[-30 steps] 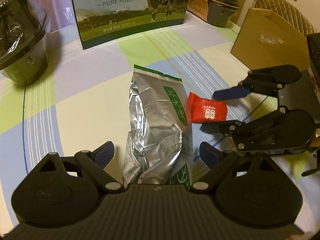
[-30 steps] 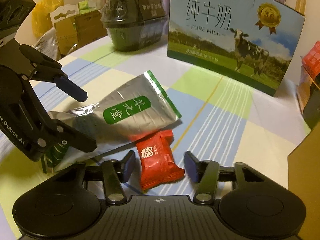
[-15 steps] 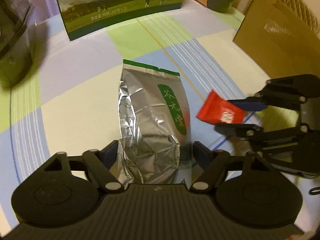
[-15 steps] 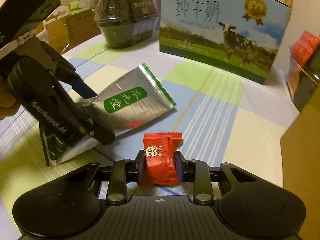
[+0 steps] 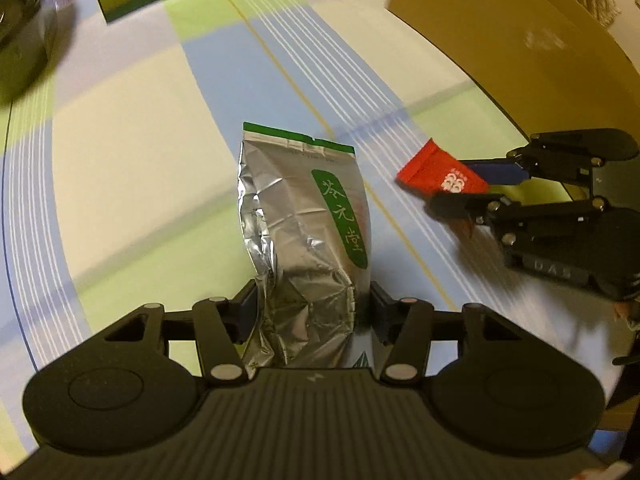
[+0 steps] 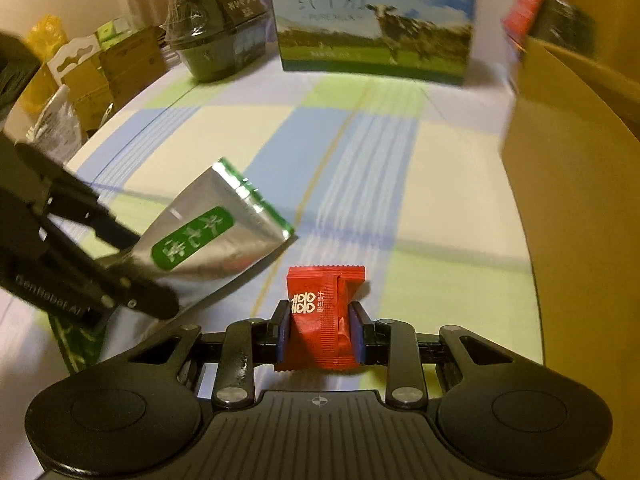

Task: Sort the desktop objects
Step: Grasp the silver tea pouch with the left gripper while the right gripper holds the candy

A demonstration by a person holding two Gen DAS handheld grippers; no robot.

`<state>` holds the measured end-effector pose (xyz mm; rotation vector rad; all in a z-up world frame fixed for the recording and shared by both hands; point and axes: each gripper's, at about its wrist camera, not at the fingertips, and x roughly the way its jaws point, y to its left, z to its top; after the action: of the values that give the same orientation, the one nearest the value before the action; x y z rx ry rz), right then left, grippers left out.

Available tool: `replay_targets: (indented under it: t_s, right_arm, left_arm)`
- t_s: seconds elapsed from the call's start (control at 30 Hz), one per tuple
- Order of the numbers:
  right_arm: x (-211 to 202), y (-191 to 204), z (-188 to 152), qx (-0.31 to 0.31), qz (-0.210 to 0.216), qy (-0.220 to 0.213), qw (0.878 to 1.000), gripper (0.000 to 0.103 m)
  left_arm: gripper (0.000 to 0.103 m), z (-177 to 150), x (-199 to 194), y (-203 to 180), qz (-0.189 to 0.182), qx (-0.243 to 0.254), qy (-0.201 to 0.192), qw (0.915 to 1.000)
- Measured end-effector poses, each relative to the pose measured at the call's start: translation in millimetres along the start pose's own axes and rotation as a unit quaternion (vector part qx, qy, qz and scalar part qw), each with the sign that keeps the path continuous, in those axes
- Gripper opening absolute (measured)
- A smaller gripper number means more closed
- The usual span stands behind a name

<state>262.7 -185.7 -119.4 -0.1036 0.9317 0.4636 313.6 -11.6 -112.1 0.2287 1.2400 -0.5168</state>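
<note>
Right wrist view: the right tongs (image 6: 322,338) are seen closed on a red candy packet (image 6: 325,316), which is pinched across its lower half and held upright above the checked surface (image 6: 404,168), its crimped top edge pointing away from the camera. In the left wrist view the same packet (image 5: 442,176) is shown clamped between the blue pads of the right tongs (image 5: 476,186), clear of the cloth, near the right edge of the surface.

The left tongs (image 5: 312,314) are closed on the bottom of a silver foil tea pouch (image 5: 304,232). The pouch's long axis runs straight forward from the jaws, with the green sealed strip at the far end. From the right wrist view the pouch (image 6: 208,236) is seen lifted at an angle, and its far corner appears to hang just above the surface, though contact cannot be ruled out.

The relation that matters is judged to be the open cardboard box (image 6: 568,208) standing at the right edge of the surface. It lies immediately to the right of the candy and well across from the pouch, so the right hand is the nearer one. A short swing rightward over the box wall is probably called for first; the pouch would have to be carried across behind it. A milk carton (image 6: 376,20) stands at the far edge.
</note>
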Motion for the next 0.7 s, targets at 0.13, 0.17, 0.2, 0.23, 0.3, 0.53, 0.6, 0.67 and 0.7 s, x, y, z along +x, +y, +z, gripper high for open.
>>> replay_targets:
  t_s: [0.13,0.17,0.2,0.23,0.3,0.53,0.6,0.67,0.7]
  right_arm:
    - [-38.5,3.0,-41.1,0.046,0.006,0.004,0.999,0.027]
    - [-46.7,6.0,-50.5,0.046,0.006,0.003,0.999,0.027]
    - [-55.2,9.1,-61.9,0.046,0.005,0.004,0.999,0.027]
    - [-63.0,11.7,-70.7,0.048,0.004,0.004,0.999,0.027]
    - [-73.7,16.2,-84.2,0.049,0.001,0.002,0.999,0.027]
    - [-86.3,33.9,-112.3,0.007,-0.009,-0.018,1.000,0.030]
    - [-88.6,34.1,-117.0,0.004,-0.014,-0.029,0.999,0.038]
    - [-91.0,32.3,-120.5,0.008,-0.020,-0.036,0.999,0.055]
    - [-91.4,31.8,-121.8,0.008,-0.023,-0.039,0.999,0.057]
  left_arm:
    - [0.050,-36.3,-12.8,-31.4,0.004,-0.011,0.007,0.9999]
    - [0.050,-43.9,-15.6,-37.6,0.004,-0.015,0.008,0.9998]
    - [0.050,-51.3,-18.1,-43.7,0.003,-0.021,0.010,0.9997]
    - [0.050,-57.6,-19.5,-49.0,0.002,-0.026,0.013,0.9996]
    - [0.051,-70.1,-20.2,-58.1,0.004,-0.031,0.016,0.9994]
    - [0.058,-83.9,-24.5,-63.1,0.003,-0.067,-0.007,0.9977]
    - [0.061,-82.7,-25.7,-59.5,0.003,-0.070,-0.007,0.9975]
    - [0.063,-82.2,-26.7,-55.0,-0.003,-0.077,-0.007,0.9970]
    - [0.064,-81.3,-26.6,-52.5,-0.005,-0.081,-0.007,0.9967]
